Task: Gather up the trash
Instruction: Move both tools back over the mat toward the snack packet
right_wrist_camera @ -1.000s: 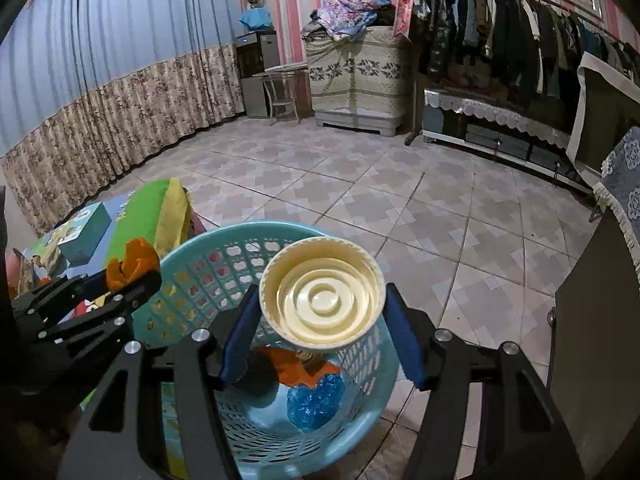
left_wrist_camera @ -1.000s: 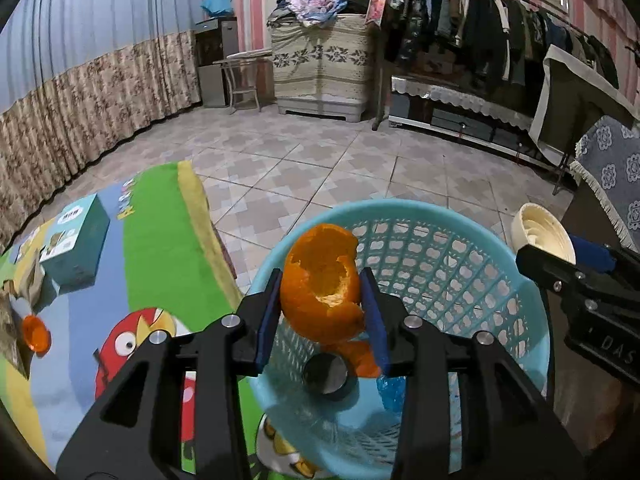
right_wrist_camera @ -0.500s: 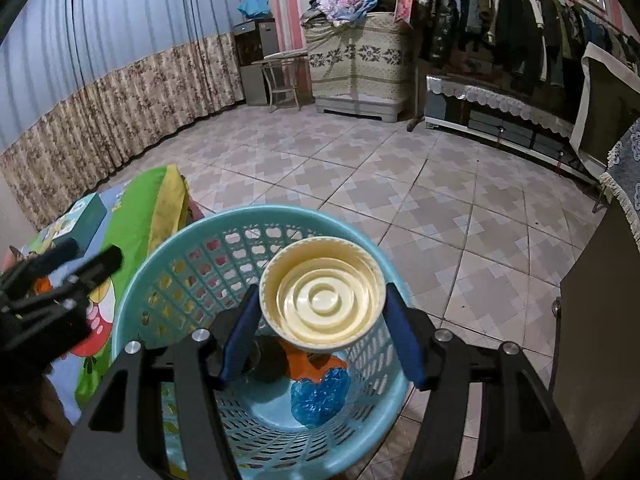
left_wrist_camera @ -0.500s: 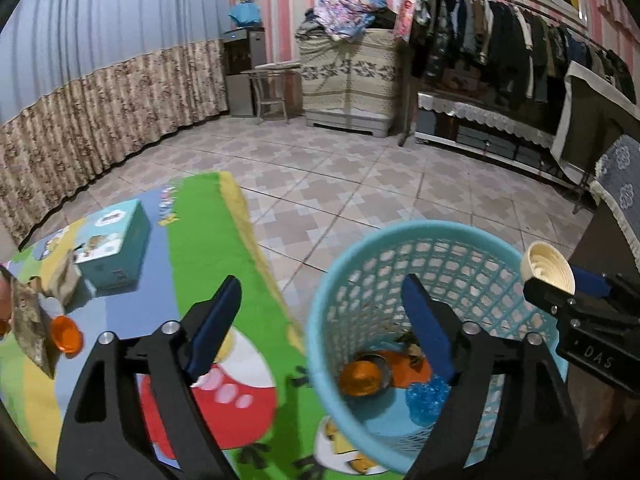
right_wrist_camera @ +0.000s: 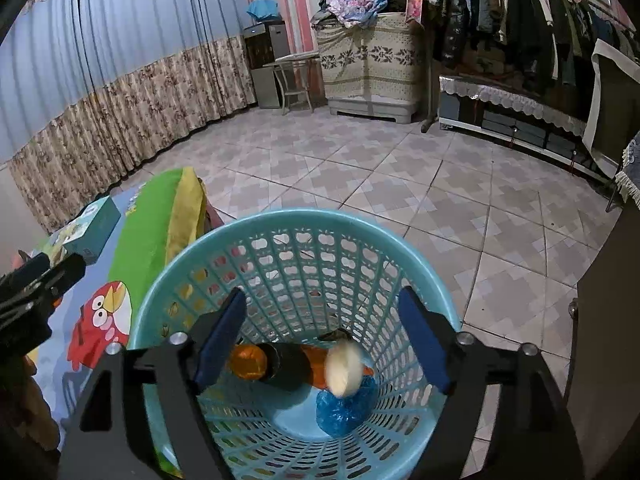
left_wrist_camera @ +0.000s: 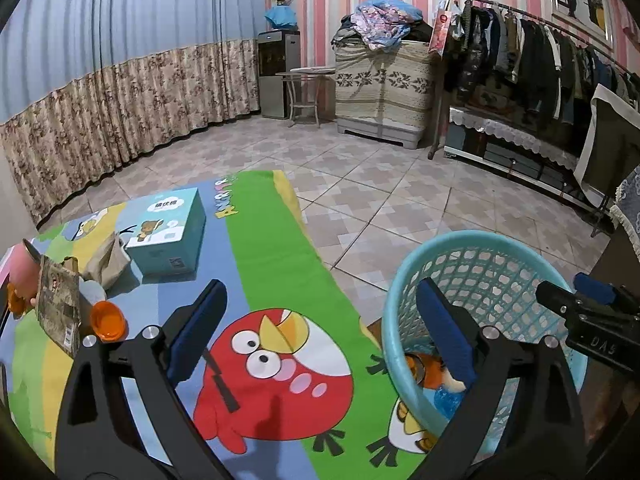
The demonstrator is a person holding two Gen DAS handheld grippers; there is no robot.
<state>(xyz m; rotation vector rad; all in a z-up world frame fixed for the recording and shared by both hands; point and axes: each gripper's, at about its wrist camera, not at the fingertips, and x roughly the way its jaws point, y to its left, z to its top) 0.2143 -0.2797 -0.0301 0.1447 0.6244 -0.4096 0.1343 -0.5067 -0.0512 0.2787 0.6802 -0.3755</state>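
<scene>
Dropping: cream lid (right_wrist_camera: 342,368) falling into blue basket (right_wrist_camera: 296,220), 6 o'clock of right view.
Right hand-held gripper (right_wrist_camera: 322,340): wide open, empty.
Left hand-held gripper (left_wrist_camera: 320,328): wide open, empty.
Next trash: orange cap (left_wrist_camera: 107,319), 9 o'clock; light, stiff, pinch across rim.

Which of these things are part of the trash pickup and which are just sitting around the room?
Job: blue basket, cream lid dropping into it, orange peel, blue wrapper, orange cap on the mat, both open grippers.

Lying about: teal box, clothes rack, curtain.
</scene>
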